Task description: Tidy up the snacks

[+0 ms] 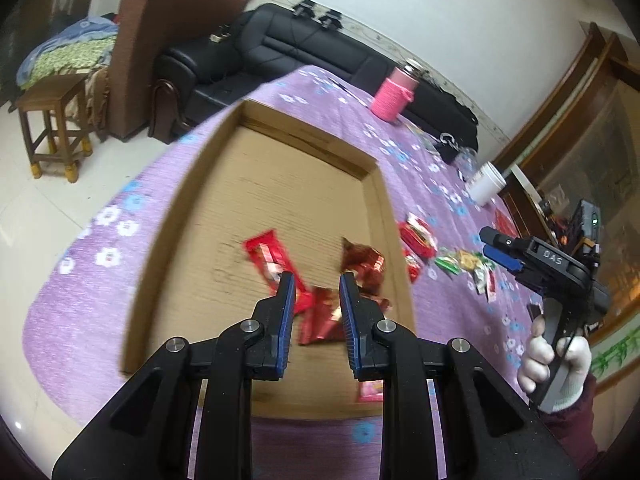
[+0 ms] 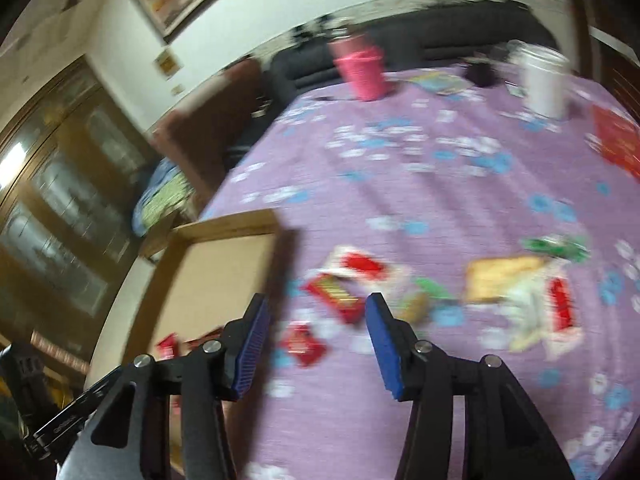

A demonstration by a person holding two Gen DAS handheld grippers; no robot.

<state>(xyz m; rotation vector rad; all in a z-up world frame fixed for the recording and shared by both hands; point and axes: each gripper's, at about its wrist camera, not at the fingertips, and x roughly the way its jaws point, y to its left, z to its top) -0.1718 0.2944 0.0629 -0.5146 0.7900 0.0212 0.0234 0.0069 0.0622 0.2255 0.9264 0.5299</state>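
- Roughly three red snack packets (image 1: pixel 320 280) lie inside one shallow cardboard box (image 1: pixel 182 216) (blur makes the count uncertain), with a fourth pink one at its near edge; several more snacks (image 2: pixel 340 292) are scattered loose on the purple floral counter (image 2: pixel 420 184).
- One pink bottle (image 1: pixel 392 94) and one white cup (image 1: pixel 486 184) stand at the far side.
- Left tool (image 1: pixel 318 286) hovers over the box, fingers apart, empty, packets just below its tips.
- Right tool (image 2: pixel 318 312), held in a white-gloved hand (image 1: pixel 556 364), is spread open above the loose snacks, beside the box.
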